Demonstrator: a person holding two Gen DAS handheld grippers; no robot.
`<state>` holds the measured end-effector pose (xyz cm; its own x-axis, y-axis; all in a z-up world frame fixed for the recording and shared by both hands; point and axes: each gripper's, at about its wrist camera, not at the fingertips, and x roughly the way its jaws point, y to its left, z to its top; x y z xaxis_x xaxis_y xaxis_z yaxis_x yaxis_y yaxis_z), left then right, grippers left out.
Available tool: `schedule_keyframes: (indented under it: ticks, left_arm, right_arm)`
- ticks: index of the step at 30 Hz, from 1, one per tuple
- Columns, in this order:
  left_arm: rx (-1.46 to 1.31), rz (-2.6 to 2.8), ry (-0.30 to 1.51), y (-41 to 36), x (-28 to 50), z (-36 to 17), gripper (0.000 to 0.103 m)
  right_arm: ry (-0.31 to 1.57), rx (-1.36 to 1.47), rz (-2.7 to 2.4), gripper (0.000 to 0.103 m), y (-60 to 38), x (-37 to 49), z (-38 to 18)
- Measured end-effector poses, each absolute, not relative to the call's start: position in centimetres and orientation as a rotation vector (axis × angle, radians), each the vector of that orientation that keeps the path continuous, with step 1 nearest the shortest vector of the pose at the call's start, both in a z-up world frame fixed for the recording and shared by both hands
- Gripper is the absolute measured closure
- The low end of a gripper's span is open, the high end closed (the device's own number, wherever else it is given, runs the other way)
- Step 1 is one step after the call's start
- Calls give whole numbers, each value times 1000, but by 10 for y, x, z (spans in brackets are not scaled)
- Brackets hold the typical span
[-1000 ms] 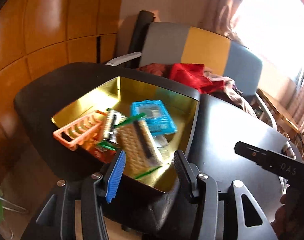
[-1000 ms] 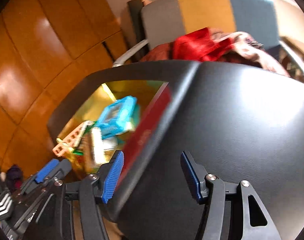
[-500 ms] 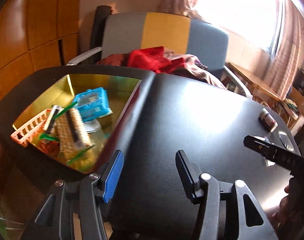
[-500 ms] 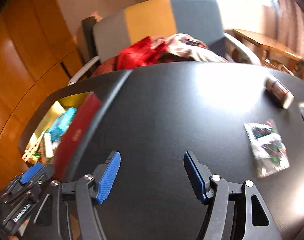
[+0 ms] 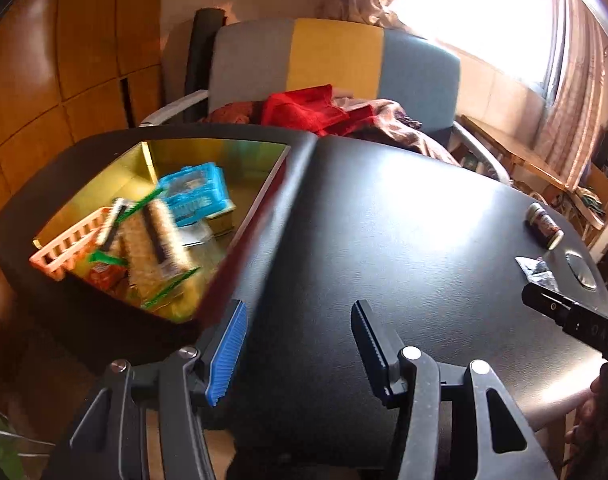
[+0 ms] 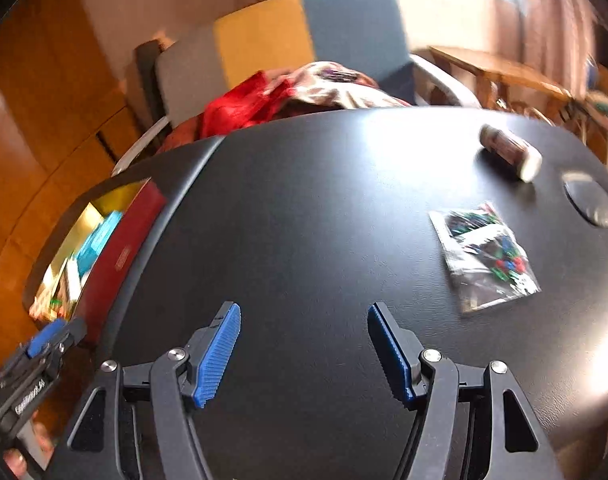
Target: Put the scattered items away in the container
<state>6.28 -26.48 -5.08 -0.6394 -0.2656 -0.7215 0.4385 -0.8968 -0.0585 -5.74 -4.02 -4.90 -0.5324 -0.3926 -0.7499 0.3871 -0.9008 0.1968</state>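
Grippers angled down over black table [image 6: 324, 220]: left gripper [image 5: 299, 344] spread, empty; right gripper [image 6: 304, 352] opening, empty, clear packet [image 6: 484, 260] ahead-right, gold-lined box [image 5: 207, 152] far left.

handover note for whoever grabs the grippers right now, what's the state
Left gripper: open, empty, over bare table beside the box.
Right gripper: jaws opening, nothing between them, over the black table, facing the leftovers.
Done: gold-lined box at the table's left end already holds the blue packet, orange basket and biscuit packs.
Left: clear bag of small coloured pieces and, beyond it, the small jar on its side, both at the table's right end.
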Motion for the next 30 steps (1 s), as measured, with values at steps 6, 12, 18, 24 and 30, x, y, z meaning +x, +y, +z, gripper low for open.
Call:
schedule_keyframes:
  ticks: [6, 12, 18, 24, 30]
  left_arm:
    - [1054, -2409, 313, -282, 84, -59, 48]
    - [1054, -2364, 341, -290, 91, -65, 47]
    - [1042, -2343, 291, -286, 78, -52, 47]
    - [996, -2288, 241, -285, 82, -41, 47]
    - [968, -2205, 215, -291, 91, -34, 47]
  right_arm:
    - [124, 1098, -2358, 30, -93, -35, -43]
    - [182, 1094, -2317, 29, -110, -23, -48]
    - [201, 1076, -2366, 23, -109, -29, -36]
    - [268, 1057, -2394, 18, -121, -30, -30]
    - [304, 1011, -2375, 14, -135, -18, -27]
